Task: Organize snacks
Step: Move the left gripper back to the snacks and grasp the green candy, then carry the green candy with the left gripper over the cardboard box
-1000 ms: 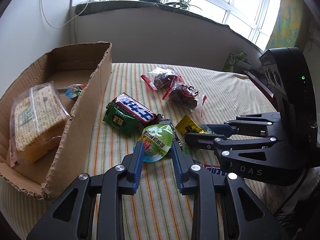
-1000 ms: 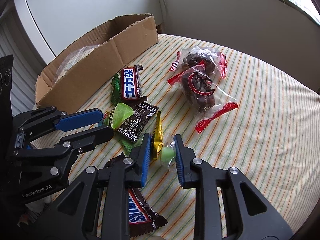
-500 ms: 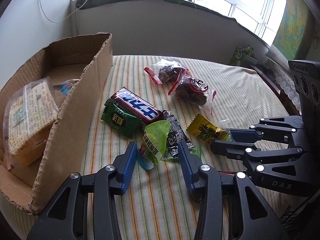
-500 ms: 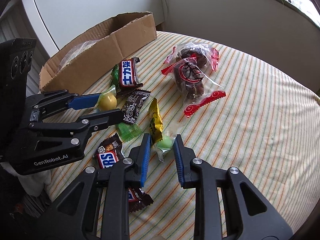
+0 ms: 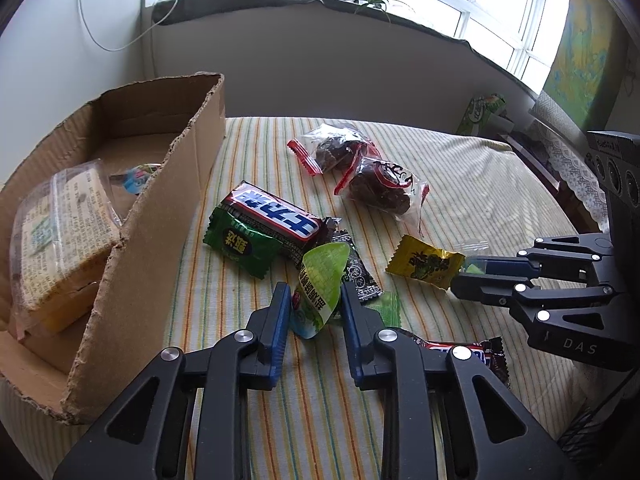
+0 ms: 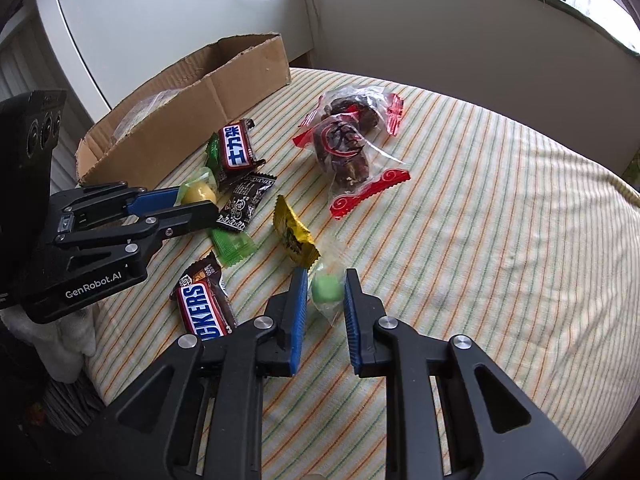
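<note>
**Both grippers clamp on small sweets over the striped cloth**

Left gripper is closing its jaws on a jelly cup, green lid tilted up and facing near. Right gripper is closing too, pads pressing a clear-wrapped green candy whose wrapper tails run near to far. Just beyond lies a yellow sachet, long axis near-far. To its left, a Snickers bar angles near-right. Farther off, a red-and-blue bar lies slantwise on a green packet. Two clear date bags sit beyond. A cardboard box stands far left.
</note>
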The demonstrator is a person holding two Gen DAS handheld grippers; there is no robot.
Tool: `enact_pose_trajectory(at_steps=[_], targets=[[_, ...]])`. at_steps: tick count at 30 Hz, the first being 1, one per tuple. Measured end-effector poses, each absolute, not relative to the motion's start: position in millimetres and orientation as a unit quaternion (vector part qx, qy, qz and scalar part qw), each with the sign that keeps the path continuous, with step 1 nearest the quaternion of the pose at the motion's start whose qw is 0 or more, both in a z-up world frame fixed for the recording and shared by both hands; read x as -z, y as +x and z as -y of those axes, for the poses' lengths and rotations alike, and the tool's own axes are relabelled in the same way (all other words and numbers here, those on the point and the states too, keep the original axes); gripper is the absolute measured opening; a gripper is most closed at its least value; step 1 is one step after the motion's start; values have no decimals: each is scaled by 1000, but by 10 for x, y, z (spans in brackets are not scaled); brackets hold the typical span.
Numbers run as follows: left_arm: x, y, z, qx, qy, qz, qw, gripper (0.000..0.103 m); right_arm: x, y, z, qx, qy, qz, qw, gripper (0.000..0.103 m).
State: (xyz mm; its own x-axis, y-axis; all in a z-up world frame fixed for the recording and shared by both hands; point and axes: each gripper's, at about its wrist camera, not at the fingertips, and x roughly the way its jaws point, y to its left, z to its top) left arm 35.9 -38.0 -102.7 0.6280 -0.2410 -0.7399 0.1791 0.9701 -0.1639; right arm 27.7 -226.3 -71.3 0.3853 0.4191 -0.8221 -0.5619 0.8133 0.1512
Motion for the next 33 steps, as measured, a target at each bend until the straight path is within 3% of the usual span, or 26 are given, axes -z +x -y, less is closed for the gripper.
enact_pose_trajectory(at_steps=[11, 33], targets=[[681, 193, 363, 129, -53, -368, 919, 23, 350, 278, 2315, -285, -54, -430, 855, 18], [339, 22, -269, 88, -94, -306, 943, 23, -123, 349, 1334, -323, -65, -383, 863, 18]])
